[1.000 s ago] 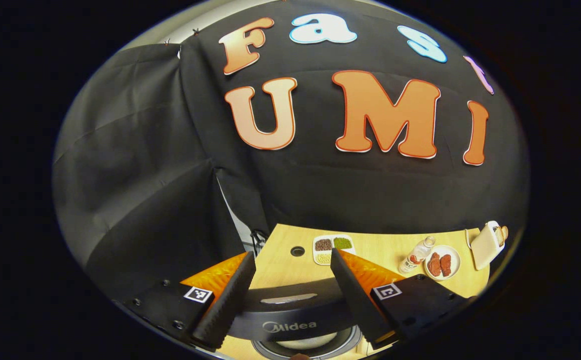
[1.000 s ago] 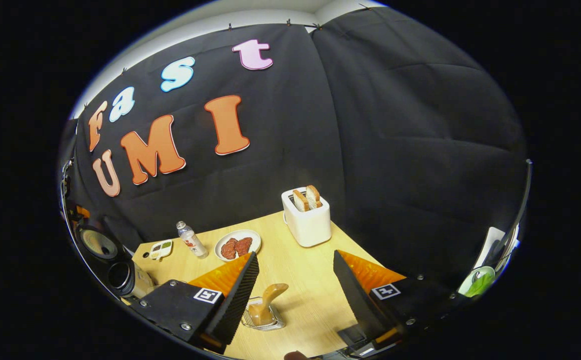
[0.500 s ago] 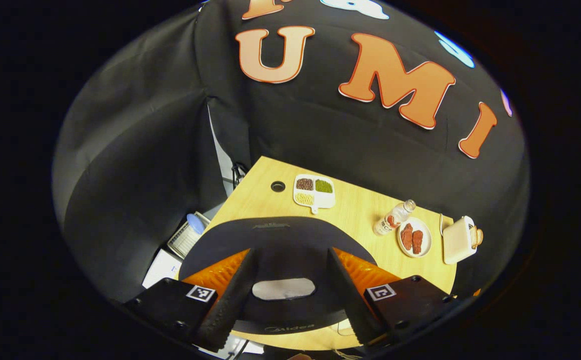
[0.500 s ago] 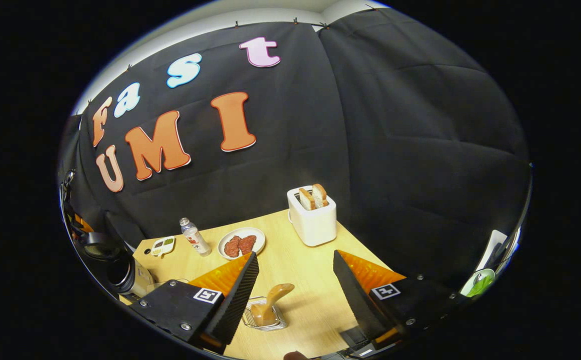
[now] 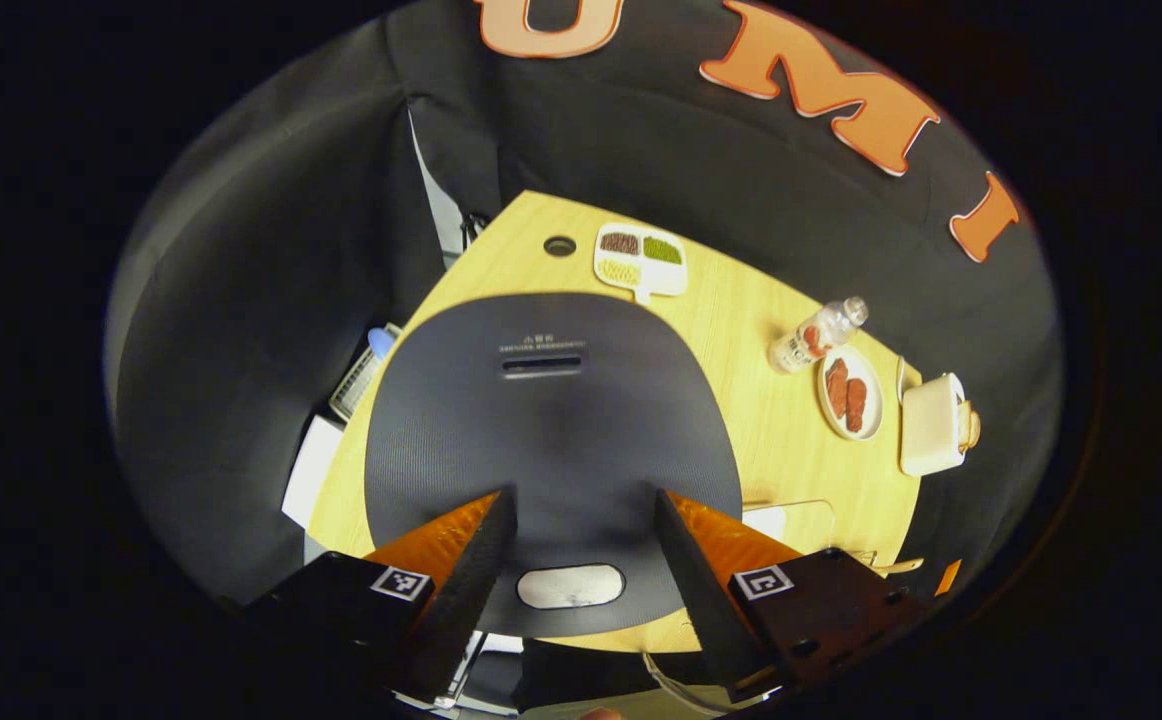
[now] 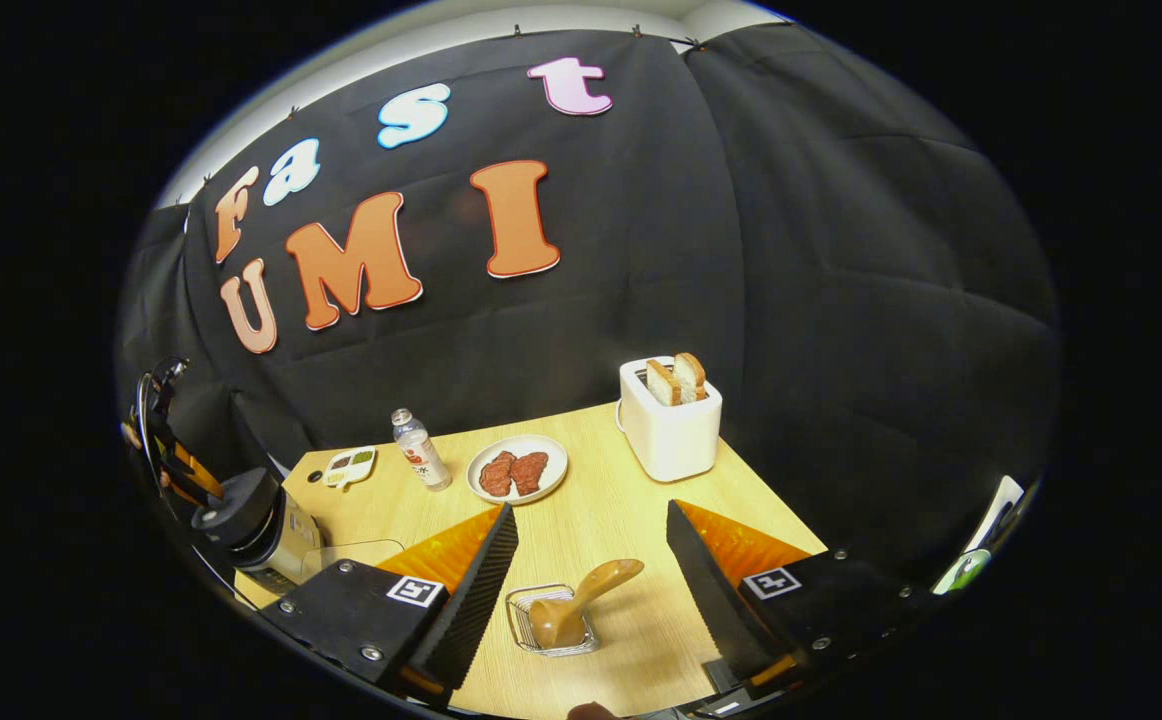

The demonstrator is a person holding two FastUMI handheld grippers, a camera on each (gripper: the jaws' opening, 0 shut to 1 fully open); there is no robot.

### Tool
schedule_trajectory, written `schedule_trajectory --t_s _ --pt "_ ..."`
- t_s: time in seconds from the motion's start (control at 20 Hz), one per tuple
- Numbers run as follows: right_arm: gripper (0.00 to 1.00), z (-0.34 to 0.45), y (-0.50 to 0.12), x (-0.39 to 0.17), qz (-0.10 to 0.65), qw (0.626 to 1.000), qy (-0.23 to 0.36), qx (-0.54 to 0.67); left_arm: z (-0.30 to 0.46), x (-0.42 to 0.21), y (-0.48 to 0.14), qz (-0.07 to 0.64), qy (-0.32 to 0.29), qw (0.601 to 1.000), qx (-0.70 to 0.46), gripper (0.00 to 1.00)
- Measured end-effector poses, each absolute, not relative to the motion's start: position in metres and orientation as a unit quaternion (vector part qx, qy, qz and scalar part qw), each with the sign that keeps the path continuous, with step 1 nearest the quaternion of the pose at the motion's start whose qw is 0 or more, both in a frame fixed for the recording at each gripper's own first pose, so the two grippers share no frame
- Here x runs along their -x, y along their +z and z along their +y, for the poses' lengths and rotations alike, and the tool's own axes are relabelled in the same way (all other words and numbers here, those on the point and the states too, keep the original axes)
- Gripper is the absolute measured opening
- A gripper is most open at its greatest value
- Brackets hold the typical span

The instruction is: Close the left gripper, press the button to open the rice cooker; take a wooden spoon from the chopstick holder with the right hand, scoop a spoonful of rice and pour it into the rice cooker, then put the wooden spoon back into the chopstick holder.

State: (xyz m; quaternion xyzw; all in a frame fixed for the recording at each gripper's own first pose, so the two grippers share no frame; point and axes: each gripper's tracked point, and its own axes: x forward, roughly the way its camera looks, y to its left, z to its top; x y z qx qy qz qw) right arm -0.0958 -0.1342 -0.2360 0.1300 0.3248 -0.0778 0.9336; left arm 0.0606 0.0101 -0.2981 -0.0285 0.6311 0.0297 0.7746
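fingers (image 5: 476, 570) of the left gripper (image 5: 573, 560) stood apart, released, grasping nothing, poised above the rice cooker (image 5: 551, 440). its dark lid lay shut, seen from above in the left gripper view, and the pale oval button (image 5: 571, 586) at the lid's near edge sat between the two fingers, whether touched or not i could not tell. beyond the lid, toward 12 o'clock on the desk (image 5: 731, 330), lay a small divided dish (image 5: 640, 260) of grains, with a round hole (image 5: 559, 245) in the desk just beside it at 9 o'clock. toward 2 o'clock stood a bottle (image 5: 817, 335), a plate of red meat (image 5: 851, 392) just beside it, and a white toaster (image 5: 931, 425) further round.

fingers (image 6: 481, 590) of the right gripper (image 6: 591, 575) were likewise spread and released, holding nothing. in the right gripper view the wooden spoon (image 6: 581, 603) leaned tilted in the wire chopstick holder (image 6: 548, 620), which stood on the desk (image 6: 631, 500) between the two fingers, its handle pointing toward 2 o'clock. past it at 12 o'clock sat the plate of meat (image 6: 516, 468), the bottle (image 6: 419, 450) at its 9 o'clock side, and the toaster (image 6: 669, 420) with two slices of bread (image 6: 676, 378) standing upright at 1 o'clock. the divided dish (image 6: 351, 464) lay near the desk's far corner at 10 o'clock. at 9 o'clock, near the edge, the rice cooker (image 6: 261, 525) showed small and distorted, with the other gripper above it.
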Motion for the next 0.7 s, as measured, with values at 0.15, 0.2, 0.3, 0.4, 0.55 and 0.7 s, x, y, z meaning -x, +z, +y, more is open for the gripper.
schedule_trajectory --t_s 0.15,0.2,0.3,0.4,0.55,0.7 --pt "0.94 -0.131 -0.238 0.096 0.329 0.934 -0.072 -0.123 0.012 -0.064 -0.308 0.635 0.039 0.771 -0.028 0.92" --pt "0.94 -0.129 -0.238 0.095 0.329 0.934 -0.071 -0.121 0.012 -0.064 -0.308 0.631 0.046 0.774 -0.027 0.87" --pt "0.93 -0.126 -0.239 0.093 0.329 0.934 -0.069 -0.12 0.008 -0.062 -0.308 0.633 0.051 0.772 -0.012 0.88" --pt "0.94 -0.12 -0.24 0.092 0.33 0.934 -0.062 -0.123 0.011 -0.063 -0.307 0.629 0.049 0.775 -0.018 0.89" --pt "0.94 -0.11 -0.236 0.086 0.322 0.938 -0.053 -0.121 0.009 -0.064 -0.306 0.606 0.047 0.794 -0.024 0.89" --pt "0.94 -0.097 -0.226 0.077 0.302 0.945 -0.036 -0.117 0.01 -0.061 -0.303 0.561 0.041 0.826 -0.026 0.89"
